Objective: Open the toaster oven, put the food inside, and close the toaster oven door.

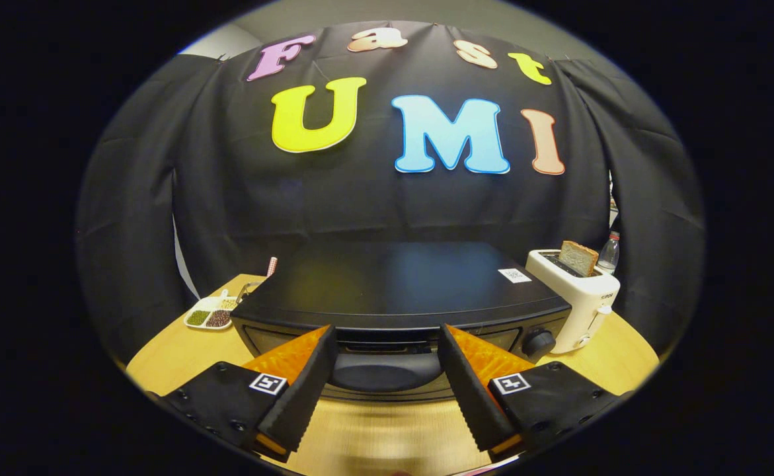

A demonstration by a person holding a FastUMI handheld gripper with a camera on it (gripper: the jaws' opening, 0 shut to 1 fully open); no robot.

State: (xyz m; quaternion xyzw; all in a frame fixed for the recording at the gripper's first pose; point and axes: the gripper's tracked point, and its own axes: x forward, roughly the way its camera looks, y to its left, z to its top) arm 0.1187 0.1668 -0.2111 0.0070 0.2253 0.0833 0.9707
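Your gripper (387,360) sits low and square to the front of the toaster oven (400,291), which stands in the middle of the bench (387,430) with its door shut. The fingers are released and spread wide, holding nothing and touching nothing that I can see. The door handle (387,371), a dark rounded bar across the front, lies between the fingertips and just beyond them. That framing reads as a line-up for the opening step: the gap is wider than the handle's middle section, so you could come forward over it before closing. Judged from the shut door, the task is at its start.

A control knob (539,342) sits on the oven front, beside the right finger; keep clear of it.

Food: a slice of bread (579,257) stands upright in the slot of a white pop-up toaster (581,297) just to the right of the oven. It stands proud of the slot, so it looks easy to pinch from above. A small divided dish (209,316) with dark and green contents lies on the bench to the oven's left. I cannot tell which one the task means.

A clear bottle (609,252) stands behind the white toaster.
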